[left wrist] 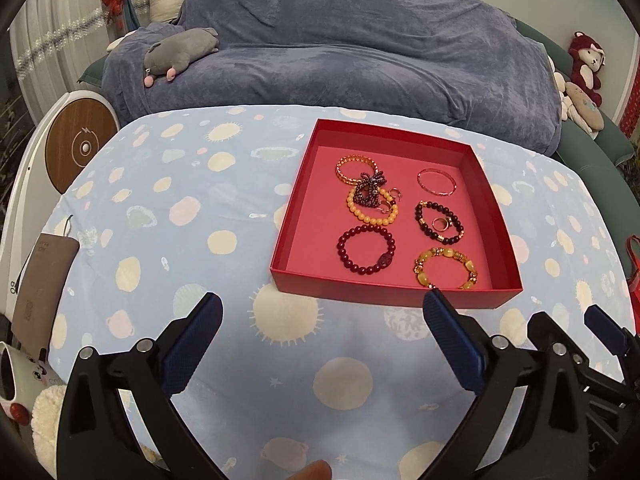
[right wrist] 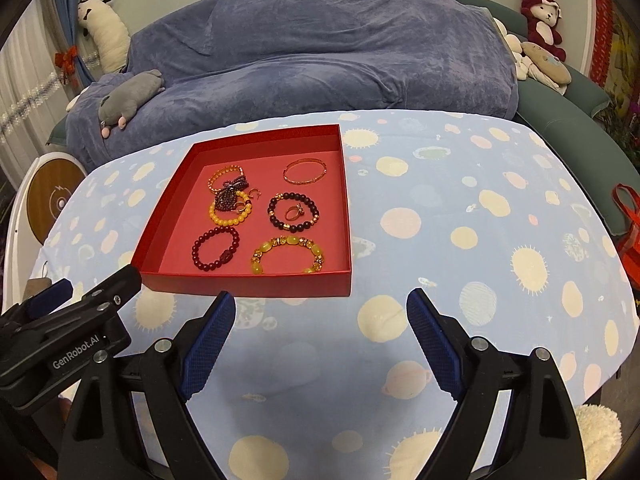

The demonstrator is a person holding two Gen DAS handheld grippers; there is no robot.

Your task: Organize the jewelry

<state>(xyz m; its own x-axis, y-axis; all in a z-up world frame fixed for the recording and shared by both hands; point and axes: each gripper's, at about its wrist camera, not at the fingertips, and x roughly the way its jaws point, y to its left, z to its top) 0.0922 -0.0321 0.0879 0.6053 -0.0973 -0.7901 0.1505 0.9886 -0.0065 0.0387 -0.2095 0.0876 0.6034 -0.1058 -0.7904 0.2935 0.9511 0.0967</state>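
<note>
A red tray (left wrist: 496, 220) (right wrist: 348, 216) sits on the table and holds several bracelets and rings. A dark red bead bracelet (left wrist: 366, 250) (right wrist: 216, 249) and a yellow stone bracelet (left wrist: 447, 267) (right wrist: 288, 255) lie nearest me. A black bead bracelet (left wrist: 439, 221) (right wrist: 293, 211) has a ring inside it. A thin rose-gold bangle (left wrist: 437, 181) (right wrist: 305, 172) lies at the back. A yellow bead bracelet (left wrist: 372, 206) (right wrist: 230, 212) lies under a purple one. My left gripper (left wrist: 322, 316) is open and empty, just before the tray's near edge. My right gripper (right wrist: 320, 314) is open and empty beside it.
The table has a light blue cloth with planet prints (left wrist: 180, 220) (right wrist: 480, 220). A sofa under a blue throw (left wrist: 340, 52) stands behind it with soft toys. A round white and wood device (left wrist: 80, 148) stands at the left. A red bag (right wrist: 630, 232) is at the right.
</note>
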